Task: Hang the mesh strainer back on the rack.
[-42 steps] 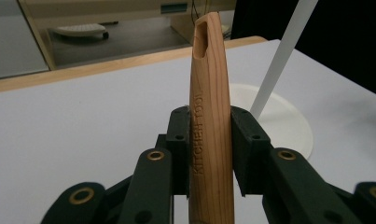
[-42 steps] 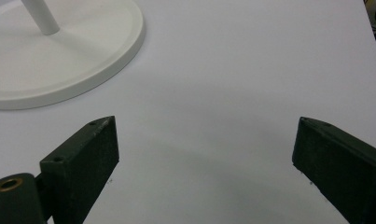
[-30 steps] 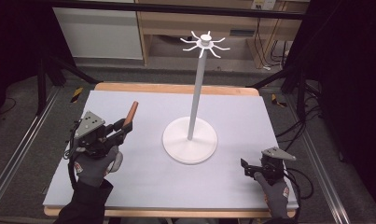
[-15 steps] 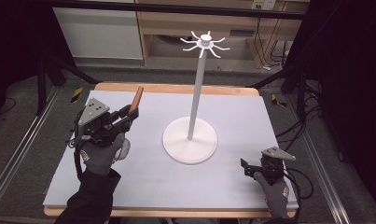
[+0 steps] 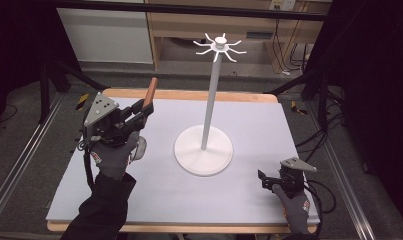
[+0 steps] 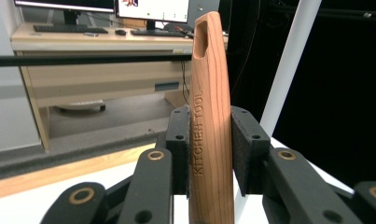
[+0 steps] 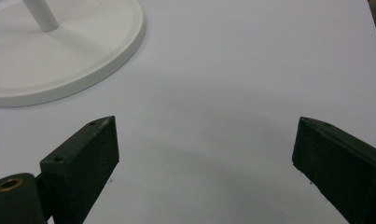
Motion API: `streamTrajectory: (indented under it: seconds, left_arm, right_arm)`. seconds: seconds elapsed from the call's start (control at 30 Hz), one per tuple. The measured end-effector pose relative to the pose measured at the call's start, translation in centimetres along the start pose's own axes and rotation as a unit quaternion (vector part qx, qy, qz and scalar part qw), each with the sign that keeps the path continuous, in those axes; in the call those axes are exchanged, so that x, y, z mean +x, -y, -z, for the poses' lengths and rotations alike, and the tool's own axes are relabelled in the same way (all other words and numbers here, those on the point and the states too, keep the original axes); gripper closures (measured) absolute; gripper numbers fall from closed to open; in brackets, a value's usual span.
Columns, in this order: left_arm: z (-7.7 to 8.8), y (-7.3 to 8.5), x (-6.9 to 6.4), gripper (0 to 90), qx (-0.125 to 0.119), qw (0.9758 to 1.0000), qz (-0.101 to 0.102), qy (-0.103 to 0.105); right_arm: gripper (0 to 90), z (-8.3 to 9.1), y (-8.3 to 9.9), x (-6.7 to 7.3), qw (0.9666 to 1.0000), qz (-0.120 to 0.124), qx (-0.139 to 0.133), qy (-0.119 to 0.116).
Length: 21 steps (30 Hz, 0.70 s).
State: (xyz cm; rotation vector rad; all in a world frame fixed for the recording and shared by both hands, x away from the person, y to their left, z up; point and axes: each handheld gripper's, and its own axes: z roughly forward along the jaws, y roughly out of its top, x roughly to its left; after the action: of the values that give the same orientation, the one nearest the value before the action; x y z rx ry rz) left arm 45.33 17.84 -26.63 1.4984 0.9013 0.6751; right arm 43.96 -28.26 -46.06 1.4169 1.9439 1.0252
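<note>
Table [image 5: 139, 210]: a pale lilac sheet covers the wooden top and takes up the middle and lower part of the high view.
Stand [image 5: 204, 150]: a white round base sits at the centre of the sheet; its thin pole rises to a ring of short hooks at the top centre of the frame. Its base edge fills the upper left of the right gripper view [image 7: 83, 70].
Left gripper [image 5: 139, 112]: at left of centre in the high view, lifted above the sheet, jaws clamped on the wooden handle.
Right gripper [image 5: 267, 180]: low at the lower right, just over the sheet, jaws standing wide apart with nothing between them.
Wooden handle [image 6: 209, 121]: upright between the left pads, stamped KITCHEN TOOL, with a slot near its tip; in the high view it tilts toward the upper right [image 5: 150, 92].
</note>
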Motion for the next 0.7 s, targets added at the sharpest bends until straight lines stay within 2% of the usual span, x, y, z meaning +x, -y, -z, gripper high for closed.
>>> streamTrajectory:
  seconds: [0.13, 0.5, 0.7]
  left_arm:
    - [-0.3, -0.8, -0.4, 70.1, -0.008, 1.0, -0.001, 0.005]
    - [-0.3, -3.1, -2.0, 70.1, -0.026, 0.9994, -0.02, 0.012]
    - [-0.3, -3.8, -2.5, 70.2, -0.033, 0.999, -0.024, 0.018]
  right_arm:
    - [7.4, -0.1, 0.0, 0.1, 1.0, -0.003, 0.003, -0.001]
    - [7.5, 0.0, 0.0, 0.0, 1.0, 0.001, 0.0, -0.002]
    - [7.4, -0.1, 0.0, 0.0, 1.0, 0.0, 0.001, -0.001]
